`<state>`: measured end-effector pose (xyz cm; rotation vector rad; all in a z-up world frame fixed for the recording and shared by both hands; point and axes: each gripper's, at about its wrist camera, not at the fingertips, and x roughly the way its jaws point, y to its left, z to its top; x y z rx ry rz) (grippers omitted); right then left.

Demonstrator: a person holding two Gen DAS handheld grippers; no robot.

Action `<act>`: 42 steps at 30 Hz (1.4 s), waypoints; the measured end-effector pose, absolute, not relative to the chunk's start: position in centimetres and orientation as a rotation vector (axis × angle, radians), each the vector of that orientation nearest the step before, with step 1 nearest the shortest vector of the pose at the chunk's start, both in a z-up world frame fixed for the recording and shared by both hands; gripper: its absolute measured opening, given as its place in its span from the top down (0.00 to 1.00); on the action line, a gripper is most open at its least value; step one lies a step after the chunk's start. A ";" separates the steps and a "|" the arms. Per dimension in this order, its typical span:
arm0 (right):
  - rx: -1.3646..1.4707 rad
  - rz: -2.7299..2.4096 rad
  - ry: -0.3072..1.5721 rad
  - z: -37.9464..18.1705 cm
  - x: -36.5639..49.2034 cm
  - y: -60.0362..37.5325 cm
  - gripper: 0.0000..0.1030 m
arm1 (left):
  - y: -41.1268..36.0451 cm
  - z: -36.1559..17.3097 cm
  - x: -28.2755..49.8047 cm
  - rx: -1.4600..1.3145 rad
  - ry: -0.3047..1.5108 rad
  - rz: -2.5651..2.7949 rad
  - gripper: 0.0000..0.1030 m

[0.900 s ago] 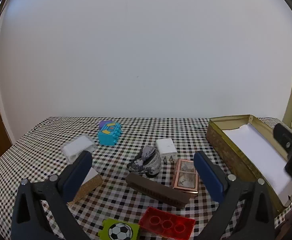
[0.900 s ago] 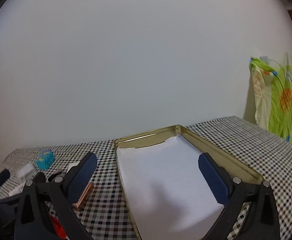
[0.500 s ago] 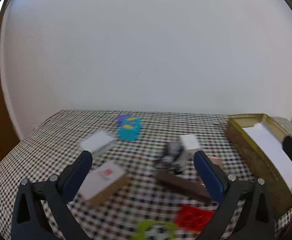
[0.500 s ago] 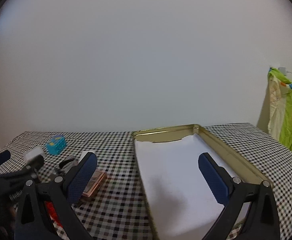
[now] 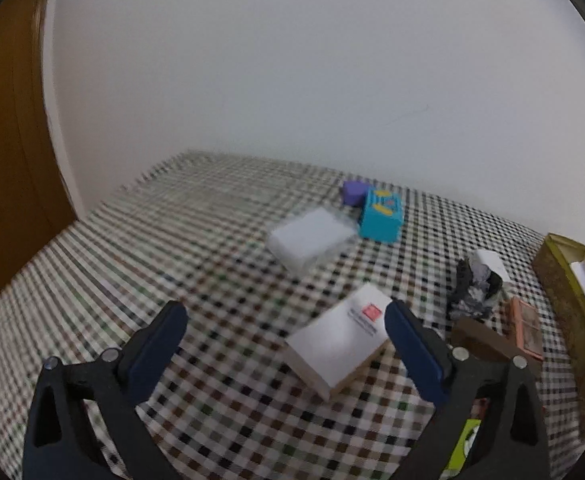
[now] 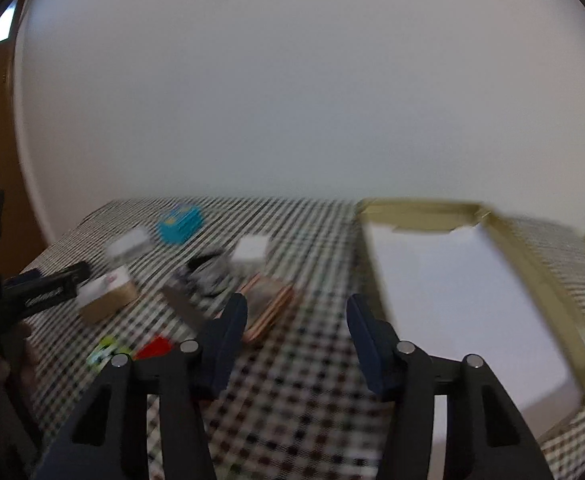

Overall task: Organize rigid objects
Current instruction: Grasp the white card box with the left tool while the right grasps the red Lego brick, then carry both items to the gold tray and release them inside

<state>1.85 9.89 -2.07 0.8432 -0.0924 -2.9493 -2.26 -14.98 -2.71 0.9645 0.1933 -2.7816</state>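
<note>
My left gripper [image 5: 282,316] is open above the checked table, and a white-topped box with cork sides [image 5: 340,340] lies just inside its right finger, untouched. Farther back lie a white block [image 5: 312,240], a blue toy block [image 5: 382,216] and a purple piece [image 5: 352,193]. My right gripper [image 6: 296,306] is open and narrower than before, with only tablecloth between its fingers. A copper-pink palette [image 6: 270,308] lies just left of its left finger. The gold tin [image 6: 420,206] with its white lining sits to its right.
A crumpled grey-black item [image 5: 474,288], a white charger [image 5: 490,260] and a dark brown bar [image 5: 480,334] lie mid-table. A red brick [image 6: 154,348] and a green football card [image 6: 102,354] are near the front edge. A brown door [image 5: 4,160] stands left.
The left gripper has swung left, so the white-topped box now lies between its fingers. The right gripper has also swung left, off the tin and over the cloth, and its jaws have narrowed.
</note>
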 end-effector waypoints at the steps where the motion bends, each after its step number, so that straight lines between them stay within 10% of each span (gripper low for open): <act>1: 0.865 -2.904 -0.110 -2.3 1.6 9.7 0.47 | -15.0 -2.8 -2.3 0.990 0.205 -2.790 0.05; 12: 1.037 -2.655 -0.044 -4.3 1.0 6.6 0.47 | -13.6 -5.0 -5.2 1.244 0.133 -2.789 0.05; 26: 1.094 -2.509 0.008 -5.3 0.0 5.1 0.47 | -13.7 -5.9 -6.6 1.328 0.133 -2.734 0.38; 29: 1.108 -2.475 0.033 -5.6 0.0 4.7 0.47 | -13.9 -5.7 -5.9 1.314 0.142 -2.751 0.58; 34: 1.111 -2.456 0.044 -5.7 -0.2 4.5 0.47 | -14.0 -5.3 -5.0 1.304 0.194 -2.759 0.60; 42: 1.151 -2.380 -0.010 -6.4 -0.2 4.5 0.76 | -14.1 -4.7 -3.8 1.261 0.330 -2.827 0.60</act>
